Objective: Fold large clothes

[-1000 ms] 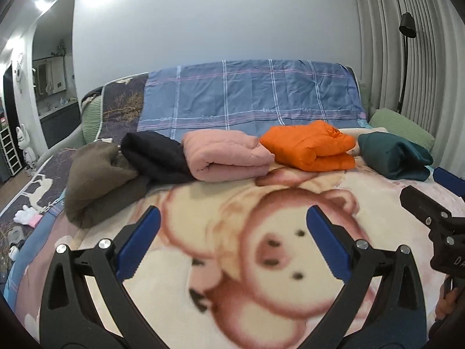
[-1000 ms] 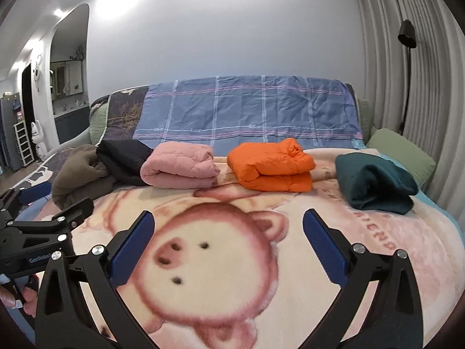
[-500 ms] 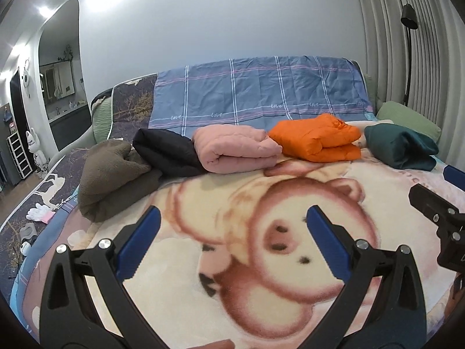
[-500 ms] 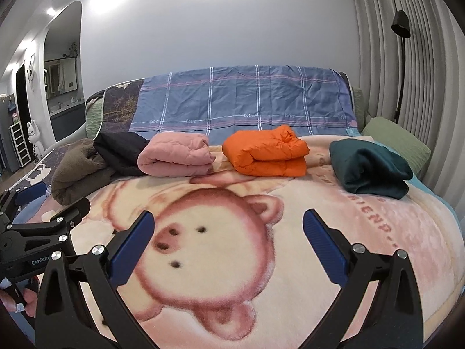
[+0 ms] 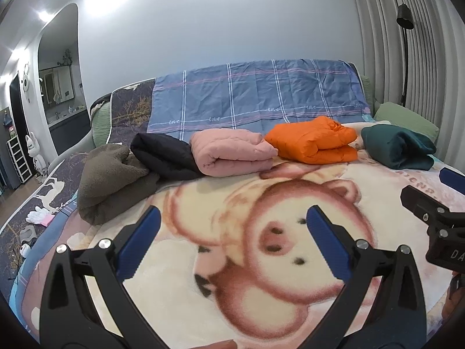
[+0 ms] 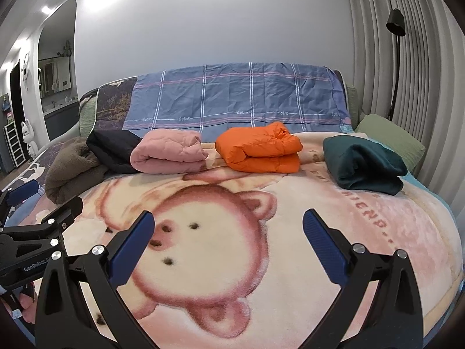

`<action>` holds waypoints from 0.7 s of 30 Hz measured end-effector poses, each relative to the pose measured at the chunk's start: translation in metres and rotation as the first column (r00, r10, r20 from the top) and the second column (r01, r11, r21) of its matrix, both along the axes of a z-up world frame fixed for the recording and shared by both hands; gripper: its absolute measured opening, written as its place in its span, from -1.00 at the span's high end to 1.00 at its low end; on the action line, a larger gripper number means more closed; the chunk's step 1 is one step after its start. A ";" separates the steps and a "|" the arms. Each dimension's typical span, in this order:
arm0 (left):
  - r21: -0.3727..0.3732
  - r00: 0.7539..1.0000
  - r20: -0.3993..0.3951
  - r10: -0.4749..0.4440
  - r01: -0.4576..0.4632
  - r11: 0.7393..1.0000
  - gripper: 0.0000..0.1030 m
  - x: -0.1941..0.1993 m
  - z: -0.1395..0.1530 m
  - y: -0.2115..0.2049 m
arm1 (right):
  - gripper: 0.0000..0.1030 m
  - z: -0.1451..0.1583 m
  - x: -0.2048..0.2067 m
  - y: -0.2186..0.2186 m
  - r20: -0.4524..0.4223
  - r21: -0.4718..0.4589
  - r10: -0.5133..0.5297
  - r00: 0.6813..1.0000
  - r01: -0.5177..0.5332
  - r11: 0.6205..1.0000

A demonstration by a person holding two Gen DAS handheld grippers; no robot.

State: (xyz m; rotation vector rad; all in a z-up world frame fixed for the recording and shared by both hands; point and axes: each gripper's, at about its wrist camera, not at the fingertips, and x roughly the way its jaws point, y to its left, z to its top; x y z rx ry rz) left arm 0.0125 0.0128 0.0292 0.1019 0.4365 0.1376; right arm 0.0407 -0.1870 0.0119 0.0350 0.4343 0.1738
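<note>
Five folded garments are counted in a row across the far part of the bed: a brown fleece (image 5: 107,180), a black one (image 5: 165,155) partly hidden behind it, a pink quilted jacket (image 5: 232,152), an orange puffer jacket (image 5: 314,141) and a dark green one (image 5: 398,147). Both the left hand-held gripper (image 5: 232,237) and the right hand-held gripper (image 6: 228,240) are held wide open and empty above the pig-print blanket (image 6: 232,276), whose near expanse is left bare. Each gripper's base is cut off by the frame's lower edge.

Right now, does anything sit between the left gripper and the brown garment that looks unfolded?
Nothing visible does. The left gripper is open over bare pig blanket, and the brown garment lies ahead to its left, touching only the black garment on its far side.
</note>
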 end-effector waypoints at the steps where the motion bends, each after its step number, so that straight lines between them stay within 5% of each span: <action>1: -0.002 1.000 -0.004 0.000 0.000 1.000 -0.96 0.000 -0.001 0.000 | -0.97 -0.001 -0.001 0.000 0.001 -0.004 0.001 1.000 -0.001 1.000; 21: -0.012 0.999 -0.028 0.017 -0.017 1.000 -0.96 0.002 -0.009 0.004 | -0.97 -0.005 0.003 0.003 -0.011 -0.028 0.008 1.000 -0.009 1.000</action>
